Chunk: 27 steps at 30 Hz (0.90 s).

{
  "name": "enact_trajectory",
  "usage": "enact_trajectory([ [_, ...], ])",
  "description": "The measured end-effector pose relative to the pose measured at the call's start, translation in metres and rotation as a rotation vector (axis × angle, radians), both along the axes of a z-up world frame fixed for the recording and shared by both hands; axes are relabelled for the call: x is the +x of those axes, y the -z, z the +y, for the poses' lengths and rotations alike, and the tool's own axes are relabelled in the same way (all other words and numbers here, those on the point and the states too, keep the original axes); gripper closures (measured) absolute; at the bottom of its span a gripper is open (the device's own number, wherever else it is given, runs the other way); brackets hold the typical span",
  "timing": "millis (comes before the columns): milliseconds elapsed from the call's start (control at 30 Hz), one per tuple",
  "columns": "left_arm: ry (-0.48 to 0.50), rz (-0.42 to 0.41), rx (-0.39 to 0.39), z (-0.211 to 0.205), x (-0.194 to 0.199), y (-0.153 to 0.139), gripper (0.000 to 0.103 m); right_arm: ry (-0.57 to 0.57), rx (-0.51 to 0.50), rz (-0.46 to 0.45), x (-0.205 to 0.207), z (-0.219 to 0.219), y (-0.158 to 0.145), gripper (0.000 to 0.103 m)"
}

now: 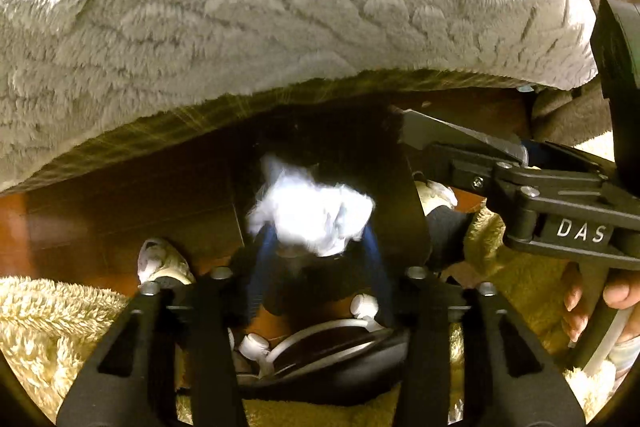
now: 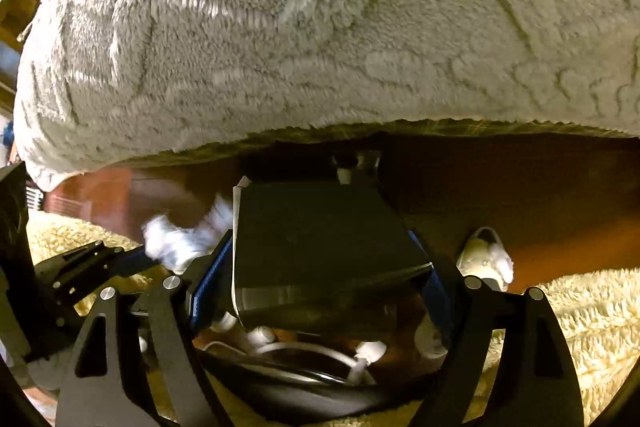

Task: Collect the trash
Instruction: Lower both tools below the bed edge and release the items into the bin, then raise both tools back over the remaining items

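Observation:
A crumpled white tissue lies right at the tips of my left gripper. Its blue-padded fingers stand apart on either side, so the gripper looks open. From the right wrist the same tissue is a blur beside the left gripper. My right gripper is shut on a black bag, with a pad on each of its sides. The bag hangs just right of the tissue. A person's hand holds the right gripper.
A grey fluffy blanket overhangs the dark wooden floor ahead. A cream shaggy rug lies below. White slippers rest at the rug's edge. A black base with white casters sits directly under both grippers.

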<state>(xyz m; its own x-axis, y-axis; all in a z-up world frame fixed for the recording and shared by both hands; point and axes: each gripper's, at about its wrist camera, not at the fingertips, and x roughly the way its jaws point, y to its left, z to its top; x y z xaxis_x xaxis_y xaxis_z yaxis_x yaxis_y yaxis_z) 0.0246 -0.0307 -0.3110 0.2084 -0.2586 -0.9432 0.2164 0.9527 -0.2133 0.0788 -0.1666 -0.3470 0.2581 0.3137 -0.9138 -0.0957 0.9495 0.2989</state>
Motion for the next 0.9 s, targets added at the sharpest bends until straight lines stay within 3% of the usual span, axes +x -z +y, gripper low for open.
enact_trajectory([
  [100,0.005,-0.002,0.003,-0.005,0.003,-0.001,0.057,0.012,0.011,-0.003,0.003,-0.006,-0.004,0.015],
  [367,-0.012,-0.057,0.014,-0.005,0.004,-0.031,0.052,0.052,0.019,-0.061,0.0,-0.02,-0.033,0.014],
  [733,-0.047,-0.291,0.052,0.011,0.009,-0.114,0.023,0.106,-0.002,-0.311,-0.003,-0.055,-0.127,0.014],
  [900,-0.08,-0.377,0.085,0.023,0.029,-0.149,0.017,0.133,-0.028,-0.401,0.016,-0.071,-0.164,0.014],
])
